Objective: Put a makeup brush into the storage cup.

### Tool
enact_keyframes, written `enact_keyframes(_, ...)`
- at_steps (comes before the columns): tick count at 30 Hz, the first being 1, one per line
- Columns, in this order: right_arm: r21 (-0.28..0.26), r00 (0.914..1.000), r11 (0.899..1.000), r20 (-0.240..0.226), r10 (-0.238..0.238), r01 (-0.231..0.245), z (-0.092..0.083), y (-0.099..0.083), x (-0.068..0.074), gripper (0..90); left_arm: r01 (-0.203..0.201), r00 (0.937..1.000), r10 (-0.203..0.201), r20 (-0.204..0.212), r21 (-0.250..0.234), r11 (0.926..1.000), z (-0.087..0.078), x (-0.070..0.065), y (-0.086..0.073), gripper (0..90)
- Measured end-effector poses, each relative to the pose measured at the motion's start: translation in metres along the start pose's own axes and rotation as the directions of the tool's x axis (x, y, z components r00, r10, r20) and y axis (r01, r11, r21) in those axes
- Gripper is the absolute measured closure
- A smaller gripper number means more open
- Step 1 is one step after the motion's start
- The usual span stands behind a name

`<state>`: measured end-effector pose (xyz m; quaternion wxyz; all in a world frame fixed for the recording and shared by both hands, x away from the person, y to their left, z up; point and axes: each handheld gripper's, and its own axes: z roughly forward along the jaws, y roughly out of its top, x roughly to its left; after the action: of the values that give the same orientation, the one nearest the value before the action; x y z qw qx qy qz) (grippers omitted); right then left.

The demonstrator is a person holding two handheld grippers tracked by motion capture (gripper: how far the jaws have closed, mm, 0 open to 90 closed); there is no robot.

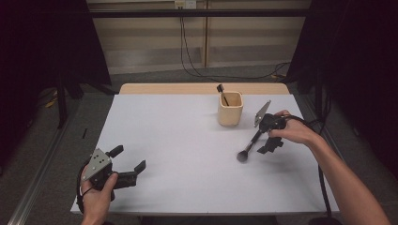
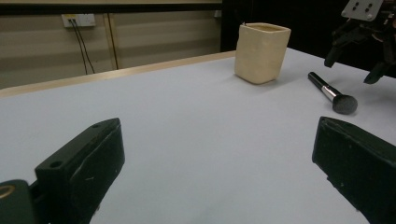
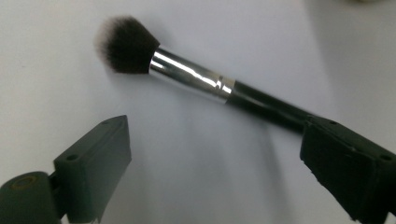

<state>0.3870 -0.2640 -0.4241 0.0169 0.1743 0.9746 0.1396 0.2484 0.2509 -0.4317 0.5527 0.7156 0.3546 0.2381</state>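
The high view is looking down from above the person's side, facing forward across the whole white table (image 1: 187, 154) toward the far wall. The left gripper view is sitting low near the tabletop, looking along its own black jaws across the table at the cream cup (image 2: 260, 52) and the makeup brush (image 2: 332, 93), both far off. The right gripper view is looking down from very close at the same makeup brush (image 3: 187, 74). All three views are sharing that brush; the high view is also showing the cup (image 1: 230, 108).

No text, label or number can be read anywhere.
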Motion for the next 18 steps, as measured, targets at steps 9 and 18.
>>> enact_keyframes(9, 0.05, 0.995, 0.994, -0.02, -0.098, 0.099, 0.011, 0.013, 0.005, 9.8, 0.001, 1.0, -0.001, 0.004, 0.002, 1.0, 0.0, 0.0, 0.0, 2.4)
enact_keyframes(18, 0.051, 0.9922, 0.991, 0.007, -0.124, 0.124, 0.015, 0.018, 0.001, 15.8, 0.002, 0.9999, -0.002, 0.011, 0.009, 1.0, 0.002, 0.0, -0.001, 2.4)
